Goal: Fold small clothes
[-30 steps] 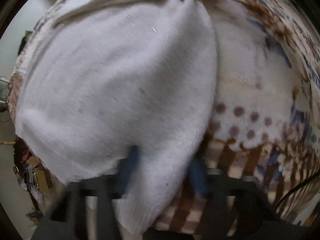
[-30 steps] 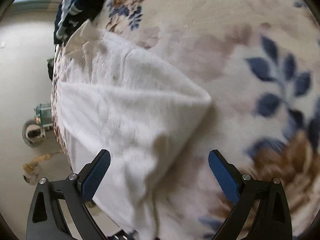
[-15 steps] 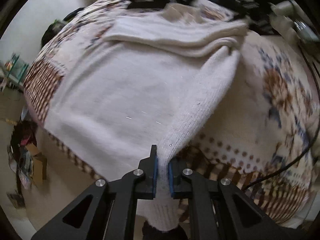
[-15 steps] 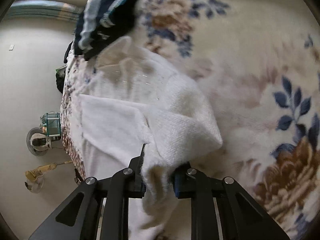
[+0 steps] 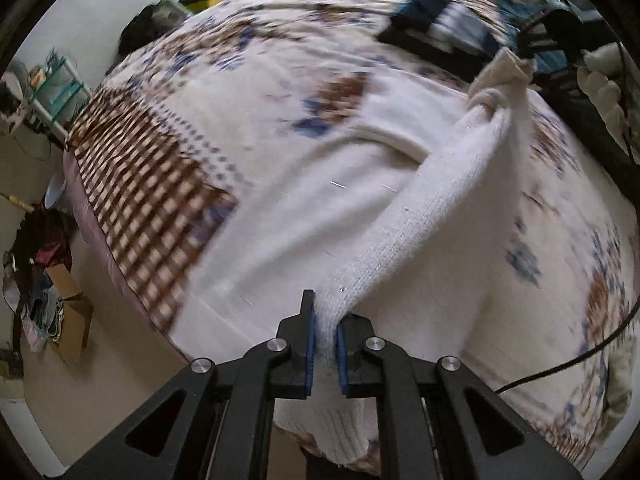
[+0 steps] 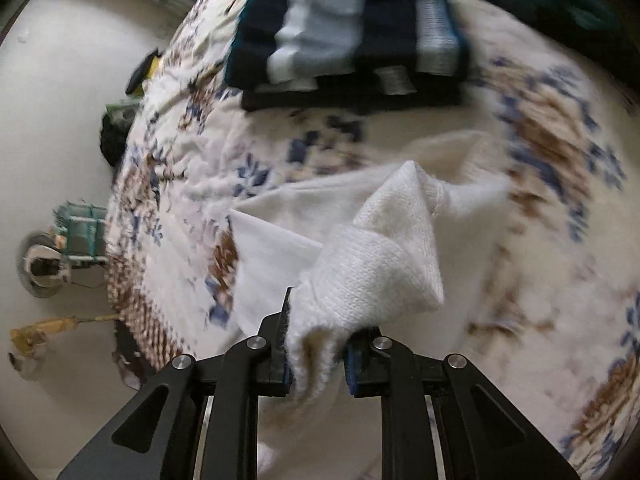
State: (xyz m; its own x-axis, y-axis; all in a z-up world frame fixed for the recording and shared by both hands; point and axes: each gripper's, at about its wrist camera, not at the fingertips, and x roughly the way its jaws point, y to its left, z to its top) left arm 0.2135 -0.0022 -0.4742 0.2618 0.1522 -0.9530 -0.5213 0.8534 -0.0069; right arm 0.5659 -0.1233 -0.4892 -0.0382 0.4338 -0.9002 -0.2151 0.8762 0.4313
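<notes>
Between my left gripper's (image 5: pixel 324 338) blue pads I have a bunched ridge of the white knit sweater (image 5: pixel 304 208) pinched tight, the fingers (image 5: pixel 307 344) nearly meeting on the fabric. From that pinch the raised fold runs up and away to the right, toward a knotted-looking bunch at the far end, close to the other gripper's dark frame (image 5: pixel 544 36). Below the fingers a ribbed hem hangs past the bed's edge. Most of the sweater lies spread flat on the floral blanket (image 5: pixel 208 80) that covers the bed, with the blanket's brown checked border to its left.

On the right wrist view, my right gripper (image 6: pixel 318 350) is clamped on another part of the same sweater (image 6: pixel 384 264), a thick folded wad that fills the gap between the fingers (image 6: pixel 285 344) and bulges out above them. Beyond that wad the cloth trails back onto the blanket (image 6: pixel 560 208). Farther up the bed sits a pile of dark striped clothing (image 6: pixel 344 28), apart from the sweater. Both views are blurred toward the edges, so finer detail there I cannot make out
</notes>
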